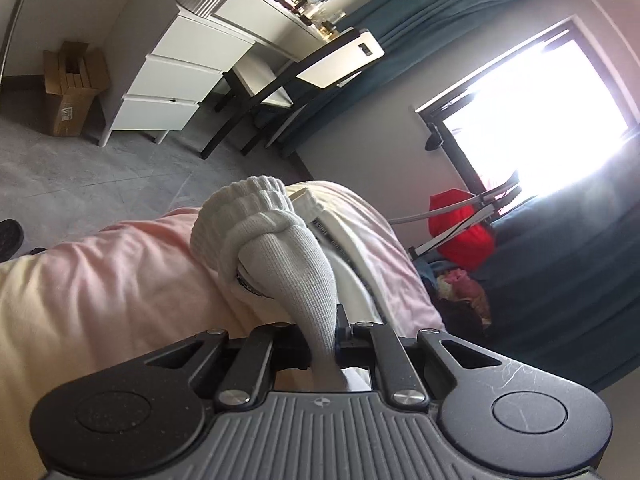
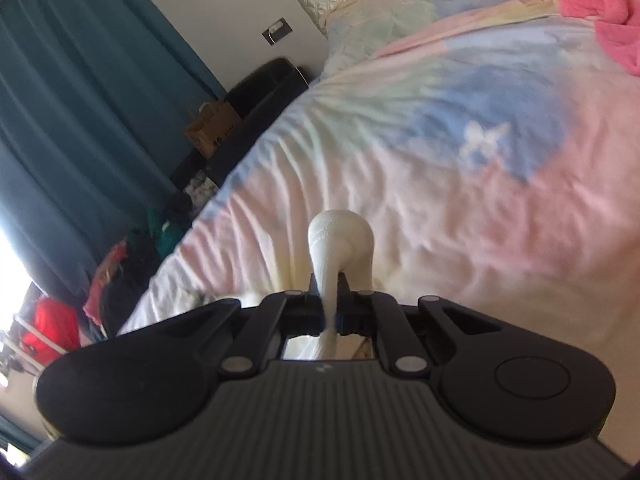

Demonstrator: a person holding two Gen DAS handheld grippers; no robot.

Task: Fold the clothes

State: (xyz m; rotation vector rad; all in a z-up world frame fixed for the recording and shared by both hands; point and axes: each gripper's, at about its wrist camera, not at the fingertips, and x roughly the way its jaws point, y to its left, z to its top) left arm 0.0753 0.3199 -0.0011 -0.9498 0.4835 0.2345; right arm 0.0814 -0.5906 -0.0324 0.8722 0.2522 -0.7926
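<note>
In the left wrist view my left gripper (image 1: 325,334) is shut on a white ribbed sock (image 1: 276,248). The sock runs forward from the jaws, and its cuff is bunched and folded over itself above the pink bed cover (image 1: 112,280). In the right wrist view my right gripper (image 2: 329,308) is shut on a white sock (image 2: 340,240), which loops up in front of the jaws over the pastel tie-dye bed cover (image 2: 460,184). I cannot tell whether both grippers hold the same sock.
A white dresser (image 1: 176,80), a cardboard box (image 1: 72,84) and a chair (image 1: 288,76) stand on the grey floor beyond the bed. A red item (image 1: 460,232) lies by the bright window. A pink garment (image 2: 600,8) lies near the pillows (image 2: 400,12). Teal curtains (image 2: 80,100) hang at left.
</note>
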